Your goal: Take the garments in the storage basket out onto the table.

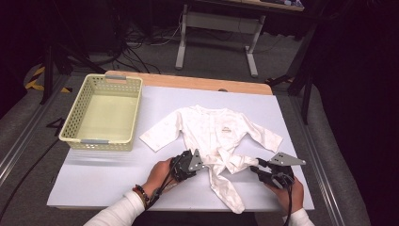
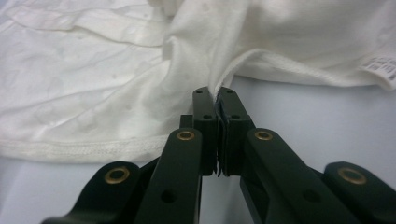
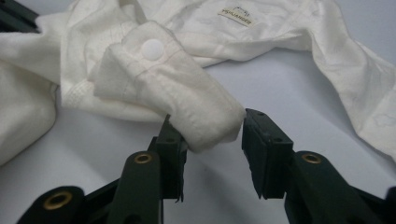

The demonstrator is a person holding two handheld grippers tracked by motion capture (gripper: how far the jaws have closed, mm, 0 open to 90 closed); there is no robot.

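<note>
Two hand-held grippers work on a white baby garment (image 1: 214, 136) spread on a pale sheet (image 1: 94, 179) that covers the wooden table (image 1: 197, 82). From the high view the garment lies right of the centre of the sheet, sleeves out to both sides, one leg trailing toward the near edge; a pale yellow, perforated plastic basket (image 1: 104, 114) stands well apart at the far left. The left gripper (image 1: 200, 165) meets the garment's lower left part, and the right gripper (image 1: 255, 168) sits just beside its lower right part. The left gripper view adds what the high view cannot resolve: the black jaws of the left gripper (image 2: 216, 95) are pressed together on a thin stitched hem, the soft knit cloth wrinkling above them. The right gripper view shows the right gripper (image 3: 211, 128) with jaws parted to a middling width, a folded tab of cloth with a round white snap (image 3: 153, 48) between them, resting against one pad and clear of the other. A small printed label (image 3: 237, 17) is sewn to the fabric beyond.
</note>
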